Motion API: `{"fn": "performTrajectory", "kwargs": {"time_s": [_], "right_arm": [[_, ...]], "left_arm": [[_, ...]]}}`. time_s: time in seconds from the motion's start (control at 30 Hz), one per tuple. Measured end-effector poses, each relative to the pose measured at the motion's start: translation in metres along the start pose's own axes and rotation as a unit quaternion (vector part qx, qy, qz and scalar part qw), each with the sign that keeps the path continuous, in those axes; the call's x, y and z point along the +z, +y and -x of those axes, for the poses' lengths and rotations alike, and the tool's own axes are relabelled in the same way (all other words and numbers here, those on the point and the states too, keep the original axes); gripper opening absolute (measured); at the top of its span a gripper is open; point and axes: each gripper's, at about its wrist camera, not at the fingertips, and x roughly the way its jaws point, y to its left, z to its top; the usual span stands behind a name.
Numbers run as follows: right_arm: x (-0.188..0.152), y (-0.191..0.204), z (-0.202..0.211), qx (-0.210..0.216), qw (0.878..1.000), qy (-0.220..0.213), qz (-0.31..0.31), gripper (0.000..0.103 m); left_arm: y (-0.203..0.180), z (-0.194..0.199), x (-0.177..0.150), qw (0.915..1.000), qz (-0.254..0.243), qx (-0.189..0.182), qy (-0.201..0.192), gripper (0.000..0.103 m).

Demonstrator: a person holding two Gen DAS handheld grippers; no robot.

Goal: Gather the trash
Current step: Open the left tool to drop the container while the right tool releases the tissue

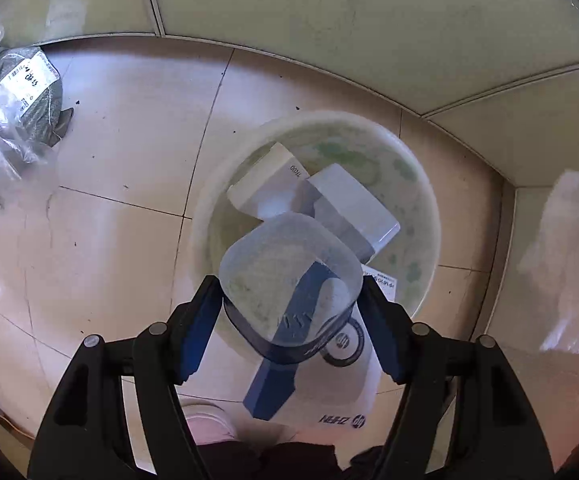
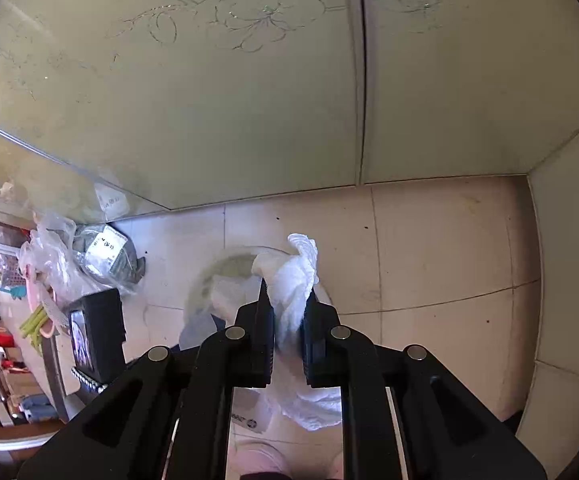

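The left tool (image 1: 291, 312) grips a clear plastic container (image 1: 289, 276) above the round bin (image 1: 421, 184) holding boxes (image 1: 353, 208).

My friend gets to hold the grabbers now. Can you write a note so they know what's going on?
Left gripper: shut on a clear plastic container, held over the round bin.
Right gripper: shut on a wad of white tissue, also above the bin.
In the bin: a few boxes, among them a white box, and a blue and white HP box leaning out over the near edge.
Done: some trash is in the bin.
Left: drop the container and the tissue into the bin. A grey parcel in plastic wrap lies on the floor tiles, possibly more to collect.
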Motion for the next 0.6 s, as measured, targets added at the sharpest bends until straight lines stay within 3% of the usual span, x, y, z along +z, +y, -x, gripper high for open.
{"fn": "performTrajectory", "kwargs": {"time_s": [0.2, 0.47, 0.6], "right_arm": [[0.000, 0.004, -0.020, 0.005, 1.000, 0.009, 0.016, 0.010], [-0.009, 0.014, -0.065, 0.018, 0.998, 0.044, 0.041, 0.010], [-0.017, 0.020, -0.090, -0.010, 0.996, 0.059, 0.065, 0.011]], "left_arm": [[0.004, 0.009, -0.003, 0.9996, -0.020, -0.001, -0.020, 0.069], [0.018, 0.033, -0.013, 0.9958, -0.035, 0.039, -0.074, 0.069], [0.022, 0.041, -0.014, 0.9946, -0.032, 0.048, -0.086, 0.069]]}}
